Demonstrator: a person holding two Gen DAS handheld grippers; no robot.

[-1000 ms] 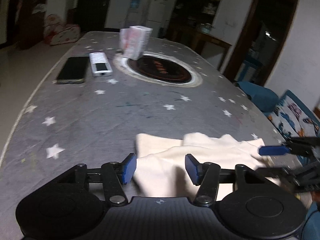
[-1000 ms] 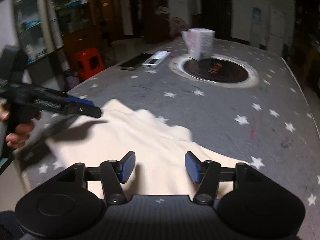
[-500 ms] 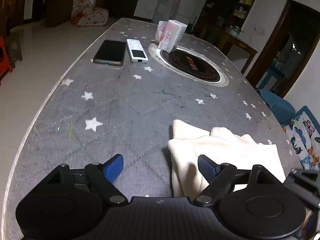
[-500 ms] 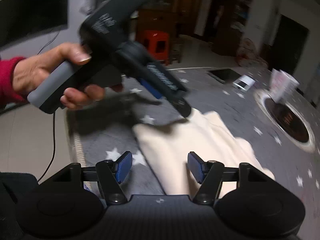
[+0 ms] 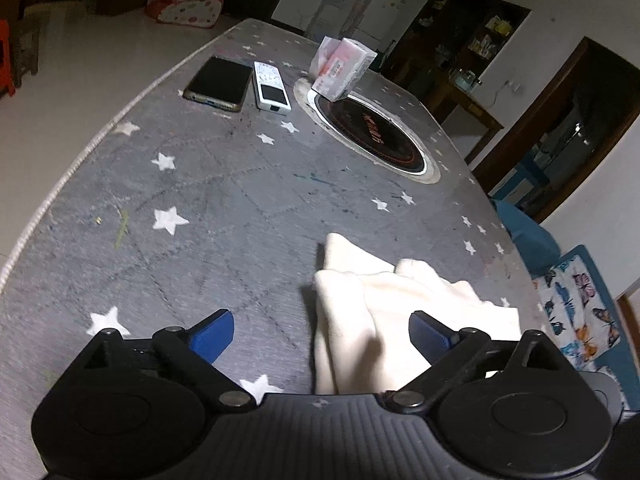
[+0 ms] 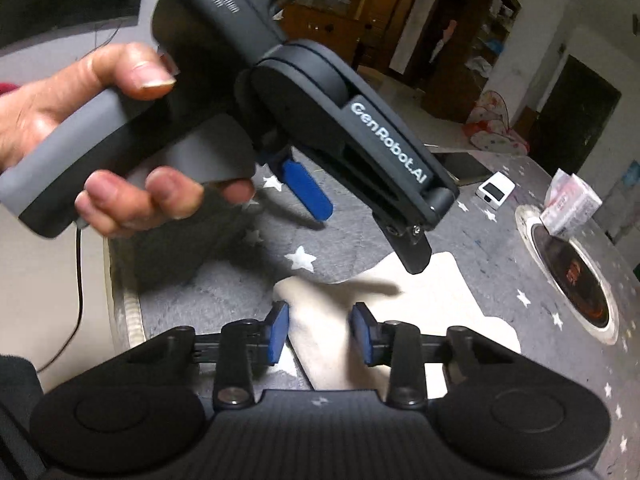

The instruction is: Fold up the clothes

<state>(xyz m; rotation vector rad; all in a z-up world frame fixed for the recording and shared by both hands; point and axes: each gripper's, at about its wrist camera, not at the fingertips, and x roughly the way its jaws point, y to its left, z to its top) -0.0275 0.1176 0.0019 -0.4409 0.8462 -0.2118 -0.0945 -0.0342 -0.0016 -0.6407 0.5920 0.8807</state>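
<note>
A cream garment (image 5: 400,312) lies folded in a thick bundle near the front edge of the grey star-patterned table (image 5: 200,200). My left gripper (image 5: 320,336) is wide open above the table; the bundle's left edge sits between its blue pads and nothing is gripped. In the right wrist view the same garment (image 6: 420,304) lies just ahead of my right gripper (image 6: 320,332), which is open with cloth showing in its gap. A person's hand (image 6: 80,120) holds the left gripper (image 6: 368,236) raised over the garment's far corner.
A dark phone (image 5: 218,84), a white remote (image 5: 272,88) and a tissue pack (image 5: 344,68) lie at the far end by a round black hotplate (image 5: 372,136). The table's rounded edge runs down the left. A blue chair with a butterfly cushion (image 5: 580,304) stands at the right.
My left gripper has let the cloth go, opened wide and lifted back to the left, close to the right camera. The right gripper swung left, and its gap has narrowed slightly.
</note>
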